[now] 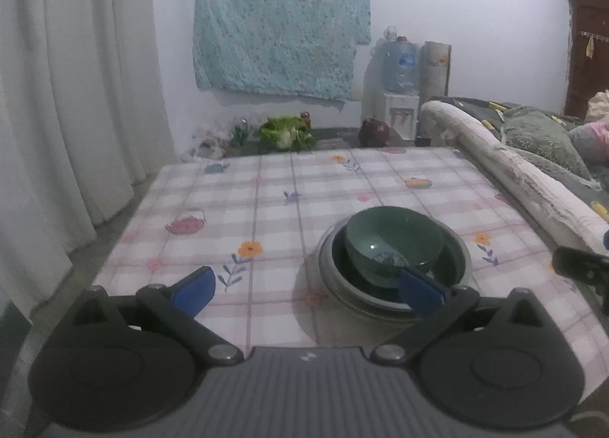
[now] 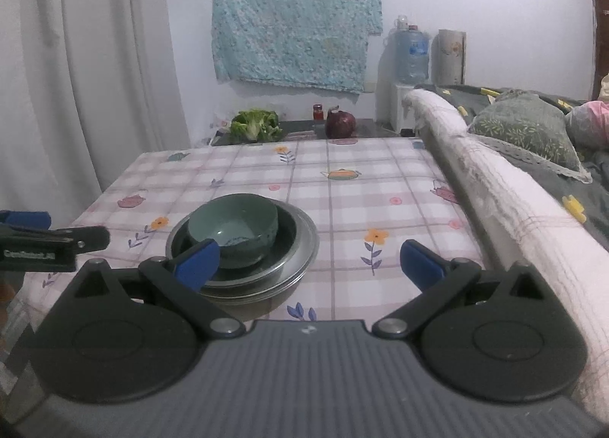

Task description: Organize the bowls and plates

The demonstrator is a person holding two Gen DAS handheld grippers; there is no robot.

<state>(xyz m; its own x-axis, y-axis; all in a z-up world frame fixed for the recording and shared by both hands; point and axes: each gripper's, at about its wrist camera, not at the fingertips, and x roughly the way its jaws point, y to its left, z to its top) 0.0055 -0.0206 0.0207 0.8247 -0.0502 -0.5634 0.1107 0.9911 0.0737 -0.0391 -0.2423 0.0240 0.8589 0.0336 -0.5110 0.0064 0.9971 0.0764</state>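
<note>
The left tongs (image 1: 308, 293) are standing wide with nothing between the blue pads (image 1: 194, 291), hovering over the near edge of the counter (image 1: 266, 209). The right tongs (image 2: 310, 266) are likewise spread wide and holding nothing, their pads (image 2: 420, 265) well apart.

The green bowl (image 1: 394, 244) is sitting tilted inside a stack of metal dishes (image 1: 331, 266) on the checked, flower-printed cloth covering the counter. In the left wrist view the stack is lying at about 4 o'clock of the counter's middle, just behind the right pad, which is overlapping the dishes' near rim in the picture; whether it is touching them cannot be told. In the right wrist view the bowl (image 2: 232, 228) and dishes (image 2: 300, 247) are lying at about 8 o'clock of the counter's middle (image 2: 380, 190), partly behind that gripper's left pad.

The left tongs are showing at 9 o'clock of the right wrist view, and a dark piece of the right ones is poking in at 3 o'clock of the left wrist view.

Beyond the counter's far edge, at 12 o'clock, greens (image 1: 285, 133) and a dark red vegetable (image 1: 375, 131) are lying by the wall, under a hanging blue cloth (image 1: 278, 27). A water bottle (image 1: 399, 65) is standing at about 1 o'clock, a curtain (image 1: 76, 95) is hanging at 9 o'clock, and a bed (image 1: 533, 141) is running along 3 o'clock.
</note>
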